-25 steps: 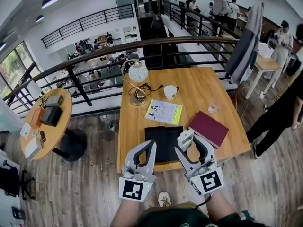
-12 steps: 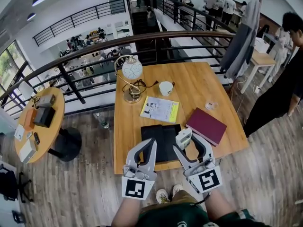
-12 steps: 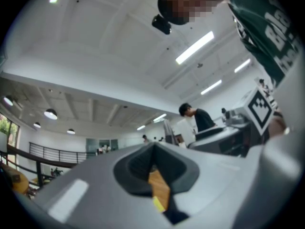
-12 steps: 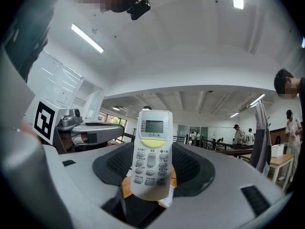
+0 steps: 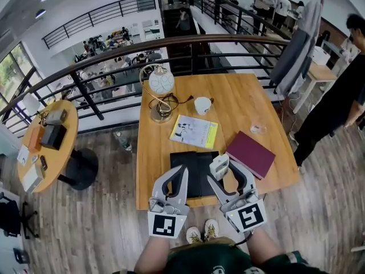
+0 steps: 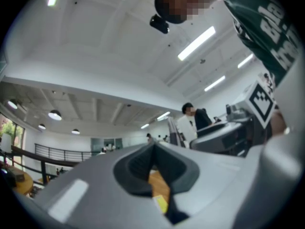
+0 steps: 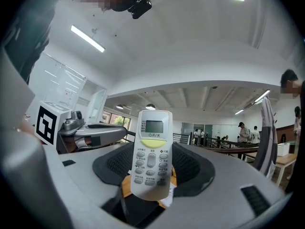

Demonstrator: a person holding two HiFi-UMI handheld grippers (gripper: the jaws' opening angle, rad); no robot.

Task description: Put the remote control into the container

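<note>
In the head view a white remote control (image 5: 219,166) stands upright between the fingers of my right gripper (image 5: 221,170), which is shut on it. It hangs over the right edge of the flat black container (image 5: 191,161) lying at the near edge of the wooden table (image 5: 239,104). The right gripper view shows the remote control (image 7: 151,154) face on, screen uppermost, in my right gripper (image 7: 152,178). My left gripper (image 5: 182,171) hovers over the container's near left corner. Its jaws meet at the tips with nothing between them, as the left gripper view confirms for my left gripper (image 6: 153,149).
A maroon book (image 5: 251,154) lies right of the container, a yellow-edged leaflet (image 5: 194,132) behind it. Farther back are a white cup (image 5: 202,105) and a globe lamp (image 5: 161,84). A railing (image 5: 114,67) runs behind the table. A person in black (image 5: 336,96) stands at the right.
Both grippers stay where they were and the remote stays held. The head view has shifted a little. The person at the right has come closer to the table.
</note>
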